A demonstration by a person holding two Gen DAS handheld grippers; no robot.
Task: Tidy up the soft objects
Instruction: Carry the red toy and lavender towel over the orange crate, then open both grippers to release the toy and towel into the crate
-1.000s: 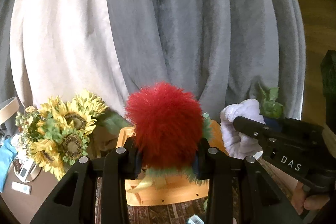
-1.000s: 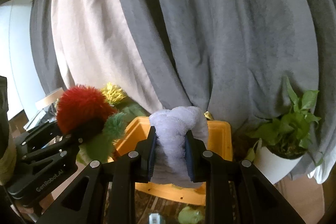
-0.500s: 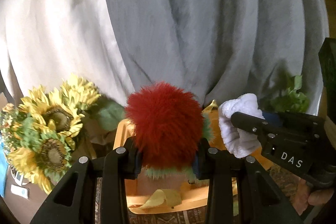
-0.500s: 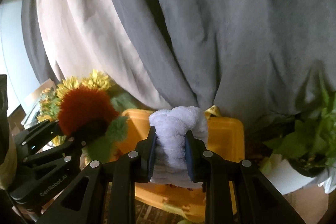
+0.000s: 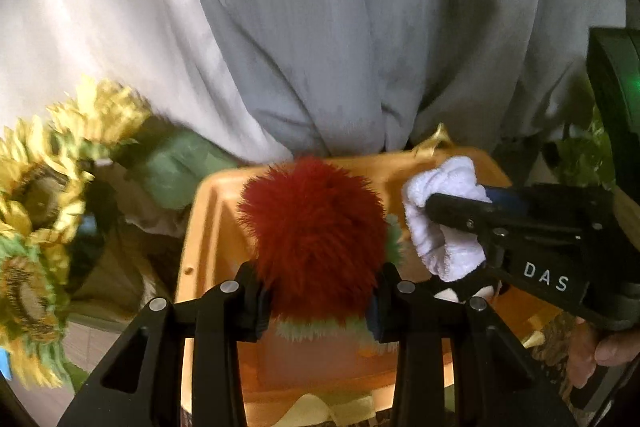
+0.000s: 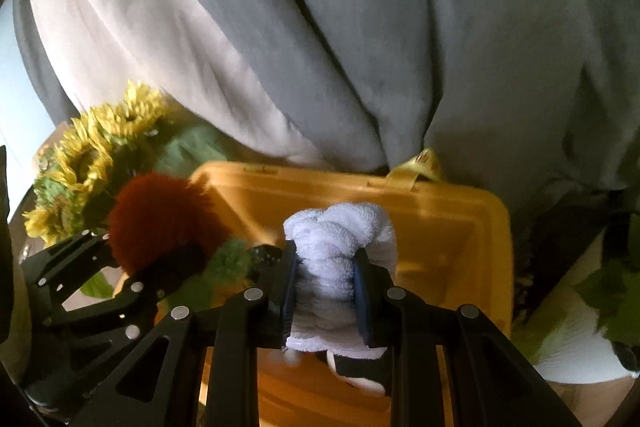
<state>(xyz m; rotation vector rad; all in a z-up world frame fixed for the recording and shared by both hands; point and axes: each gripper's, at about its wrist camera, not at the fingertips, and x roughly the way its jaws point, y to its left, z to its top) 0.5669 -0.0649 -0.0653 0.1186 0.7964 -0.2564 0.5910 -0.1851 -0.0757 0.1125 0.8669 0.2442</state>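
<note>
A fluffy red plush toy [image 5: 316,243] with green fringe is clamped in my left gripper [image 5: 316,291], held over the open yellow bin [image 5: 208,227]. In the right wrist view the same red toy [image 6: 160,223] and left gripper [image 6: 168,259] show at the left. My right gripper [image 6: 326,283] is shut on a white terry plush [image 6: 340,239] that hangs above the yellow bin [image 6: 452,215]; a black-and-white part dangles below it. From the left wrist view the white plush [image 5: 444,219] sits in the right gripper [image 5: 452,223] just right of the red toy.
Artificial sunflowers [image 5: 44,195] stand left of the bin, also sunflowers [image 6: 88,155] in the right wrist view. Grey and cream curtains [image 6: 360,27] hang right behind it. A potted green plant [image 6: 612,287] is at the right. A hand [image 5: 600,347] grips the right tool.
Both grippers moved forward and down toward the yellow bin, tilting downward. The bin now looms larger and shows its inside. Both toys stay gripped.
</note>
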